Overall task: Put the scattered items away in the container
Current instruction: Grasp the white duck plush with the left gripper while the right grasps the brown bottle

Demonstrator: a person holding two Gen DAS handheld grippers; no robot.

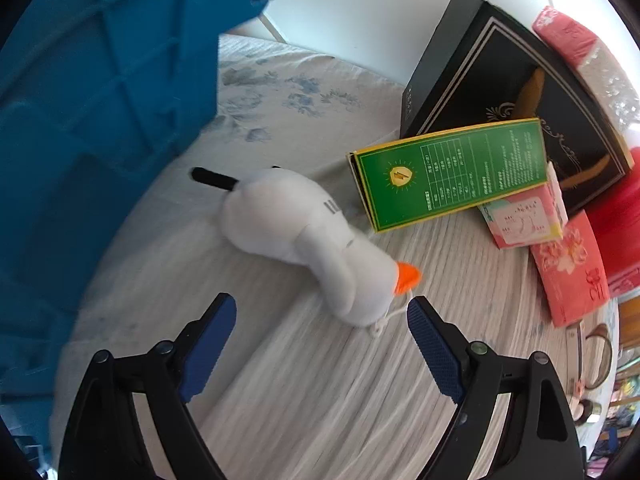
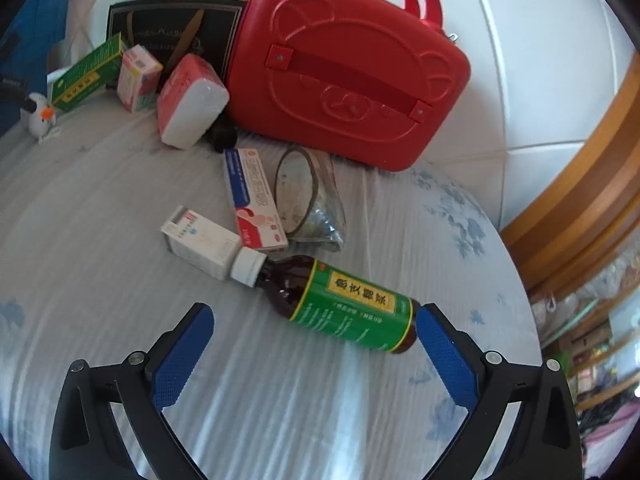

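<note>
Bottle (image 2: 340, 306) between open right claw (image 2: 314, 322) fingers

Left wrist view: looks steeply down along its gripper's fingers, close above the white plush duck (image 1: 304, 236), with the blue crate (image 1: 100, 120) filling the left side.
Right wrist view: looks down at a slant over the bedsheet (image 2: 100, 208), close to the brown bottle (image 2: 340, 304), the red case (image 2: 348, 68) farther back.
Shared part: duck (image 2: 38, 114), green box (image 1: 452, 172) (image 2: 86, 76), black box (image 1: 500, 76) (image 2: 172, 28).
</note>
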